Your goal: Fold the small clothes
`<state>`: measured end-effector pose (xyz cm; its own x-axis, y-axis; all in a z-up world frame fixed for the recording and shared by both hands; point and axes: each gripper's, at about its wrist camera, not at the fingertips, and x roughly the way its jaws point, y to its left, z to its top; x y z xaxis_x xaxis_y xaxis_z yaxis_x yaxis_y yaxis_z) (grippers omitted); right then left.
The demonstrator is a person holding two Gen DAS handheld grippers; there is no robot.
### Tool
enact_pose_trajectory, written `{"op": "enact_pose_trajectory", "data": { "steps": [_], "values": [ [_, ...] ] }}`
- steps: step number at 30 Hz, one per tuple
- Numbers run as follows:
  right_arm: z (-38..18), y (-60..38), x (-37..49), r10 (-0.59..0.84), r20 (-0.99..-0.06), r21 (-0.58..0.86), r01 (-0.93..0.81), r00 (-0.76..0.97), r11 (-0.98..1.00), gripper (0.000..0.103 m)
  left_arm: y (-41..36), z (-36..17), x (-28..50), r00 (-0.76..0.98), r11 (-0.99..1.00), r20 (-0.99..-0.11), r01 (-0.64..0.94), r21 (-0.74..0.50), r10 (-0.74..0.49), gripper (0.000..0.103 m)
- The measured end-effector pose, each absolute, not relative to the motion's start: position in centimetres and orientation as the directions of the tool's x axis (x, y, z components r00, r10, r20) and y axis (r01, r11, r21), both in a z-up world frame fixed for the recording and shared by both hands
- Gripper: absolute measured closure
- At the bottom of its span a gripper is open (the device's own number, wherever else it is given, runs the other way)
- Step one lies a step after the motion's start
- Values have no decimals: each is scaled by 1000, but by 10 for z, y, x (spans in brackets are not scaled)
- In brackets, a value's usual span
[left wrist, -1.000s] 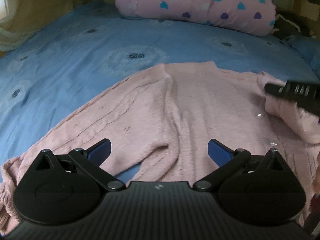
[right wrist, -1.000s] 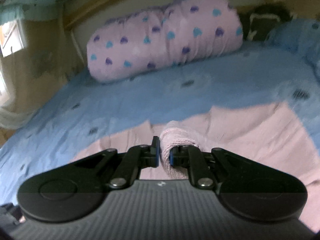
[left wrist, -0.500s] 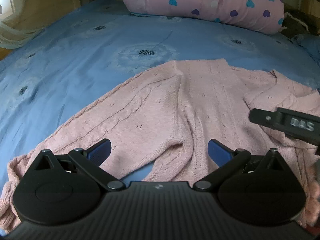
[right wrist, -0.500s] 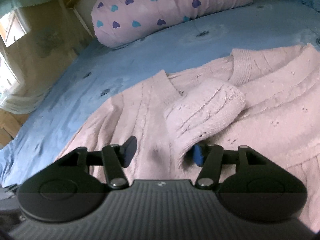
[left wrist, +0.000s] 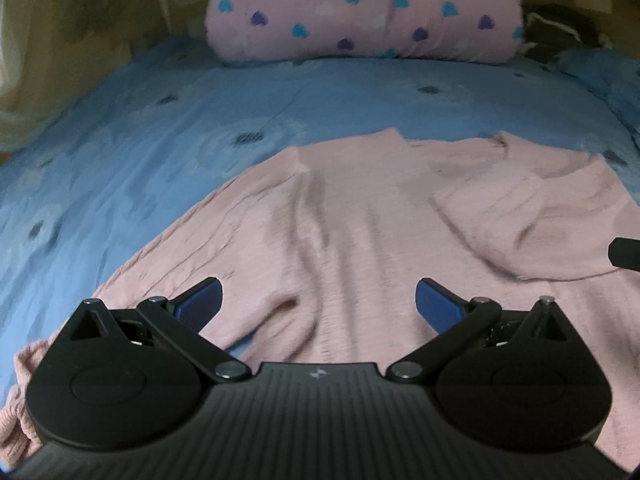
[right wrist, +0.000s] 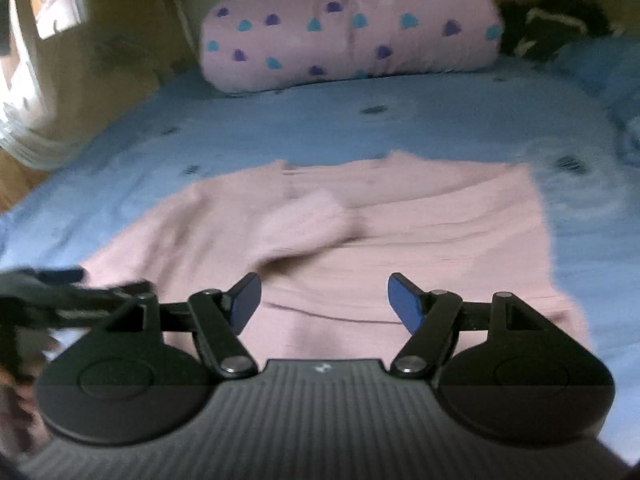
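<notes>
A pink knitted sweater (left wrist: 352, 216) lies spread on the blue bedspread (left wrist: 160, 128). Its right sleeve (left wrist: 532, 216) is folded across the body; its left sleeve (left wrist: 152, 264) stretches out toward the near left. My left gripper (left wrist: 318, 300) is open and empty, just above the sweater's lower part. In the right wrist view the sweater (right wrist: 400, 240) shows with the folded sleeve (right wrist: 304, 220) on it. My right gripper (right wrist: 324, 300) is open and empty above the sweater. The left gripper (right wrist: 60, 292) shows blurred at the left edge there.
A pink pillow with heart print (left wrist: 368, 12) lies at the head of the bed, also in the right wrist view (right wrist: 348, 32). Dark cloth (left wrist: 560, 32) lies at the far right. A curtain and wall (right wrist: 48, 80) stand at the left.
My right gripper opened, let go of the sleeve cuff, left it folded across the sweater and drew back. My left gripper stayed open over the sweater's lower part.
</notes>
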<state>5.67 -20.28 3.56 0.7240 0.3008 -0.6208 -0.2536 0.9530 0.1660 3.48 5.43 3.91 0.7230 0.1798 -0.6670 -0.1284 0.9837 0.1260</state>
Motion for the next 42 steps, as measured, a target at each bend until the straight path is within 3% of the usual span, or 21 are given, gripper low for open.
{"op": "enact_pose_trajectory", "data": {
  "steps": [12,22,25,27,30,35,38,40,42],
  "values": [
    [18,-273,66,205,-592,228,-82,779,970,31,-52,42,69,784,987,-618,45,154,61,0],
    [12,-292,79,202,-603,336,16,771,942,31,-103,7,117,824,960,-542,-9,281,167,1],
    [10,-296,80,205,-610,353,31,765,935,31,-108,1,128,829,942,-526,-4,335,190,22],
    [10,-295,80,206,-608,356,31,767,934,31,-108,-1,133,816,946,-548,2,323,185,55],
    [10,-296,79,210,-607,357,28,766,934,31,-93,7,128,816,974,-557,-30,226,155,72],
    [10,-296,79,208,-612,347,22,763,938,31,-59,25,105,839,977,-510,-112,183,192,72],
    [9,-294,80,200,-616,339,28,762,940,31,-32,26,97,819,977,-538,-134,163,202,70],
    [8,-292,80,192,-623,324,28,758,946,31,-16,23,92,802,977,-560,-136,164,206,67],
    [6,-290,81,185,-629,307,23,755,951,31,-3,20,86,789,973,-573,-147,176,223,57]
  ]
}}
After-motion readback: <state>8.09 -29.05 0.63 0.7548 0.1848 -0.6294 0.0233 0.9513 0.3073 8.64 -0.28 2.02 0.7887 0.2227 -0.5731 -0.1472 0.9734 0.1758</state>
